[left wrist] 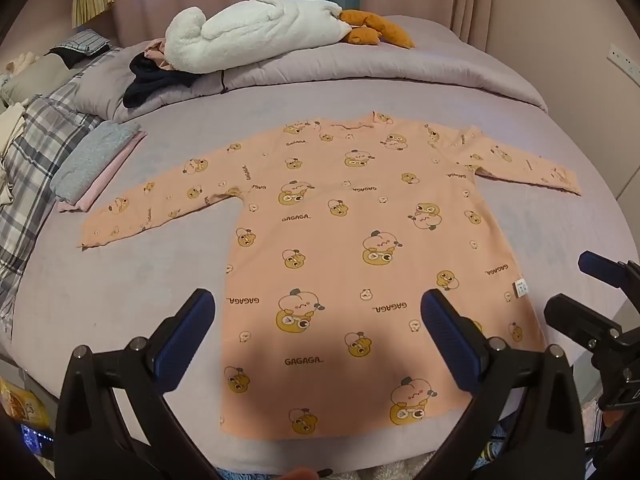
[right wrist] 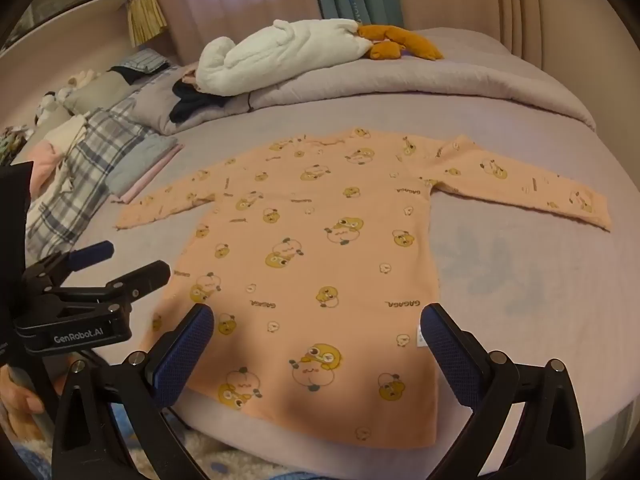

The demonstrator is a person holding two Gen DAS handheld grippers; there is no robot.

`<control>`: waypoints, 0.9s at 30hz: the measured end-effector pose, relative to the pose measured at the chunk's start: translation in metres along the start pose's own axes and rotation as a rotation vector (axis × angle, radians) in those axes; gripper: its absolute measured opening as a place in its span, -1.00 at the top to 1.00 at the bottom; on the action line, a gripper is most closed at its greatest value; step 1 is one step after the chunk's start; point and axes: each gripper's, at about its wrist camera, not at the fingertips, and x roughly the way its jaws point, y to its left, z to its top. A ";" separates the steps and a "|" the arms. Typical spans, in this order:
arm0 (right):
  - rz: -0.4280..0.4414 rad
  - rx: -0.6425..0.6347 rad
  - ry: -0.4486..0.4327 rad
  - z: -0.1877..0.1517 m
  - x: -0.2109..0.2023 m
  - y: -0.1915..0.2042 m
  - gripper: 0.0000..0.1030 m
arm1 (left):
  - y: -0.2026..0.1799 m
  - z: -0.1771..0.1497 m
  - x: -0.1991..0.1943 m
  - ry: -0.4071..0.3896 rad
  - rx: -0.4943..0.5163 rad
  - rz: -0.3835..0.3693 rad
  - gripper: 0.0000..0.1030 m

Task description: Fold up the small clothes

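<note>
Shadow from our arms darkens the hem of the peach cartoon-print shirt (left wrist: 340,248), which lies flat, sleeves spread, on the lilac bed (left wrist: 140,280). Our left claw (left wrist: 318,306) and right claw (right wrist: 316,320) hover wide open, empty. Folded clothes (left wrist: 96,160) sit left; a white plush toy (left wrist: 248,32) lies behind.

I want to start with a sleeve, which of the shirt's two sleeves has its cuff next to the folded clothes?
The left sleeve of the peach shirt: its cuff ends beside the folded stack; the right sleeve lies on bare sheet.
</note>
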 end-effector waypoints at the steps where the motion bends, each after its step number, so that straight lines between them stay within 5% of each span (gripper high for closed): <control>1: 0.000 0.000 -0.001 0.000 0.000 0.000 -0.98 | 0.000 0.000 0.000 0.000 0.000 0.000 -1.00; 27: 0.000 0.002 -0.010 0.002 -0.009 -0.002 -0.98 | -0.005 -0.006 -0.001 0.021 -0.002 -0.013 -1.00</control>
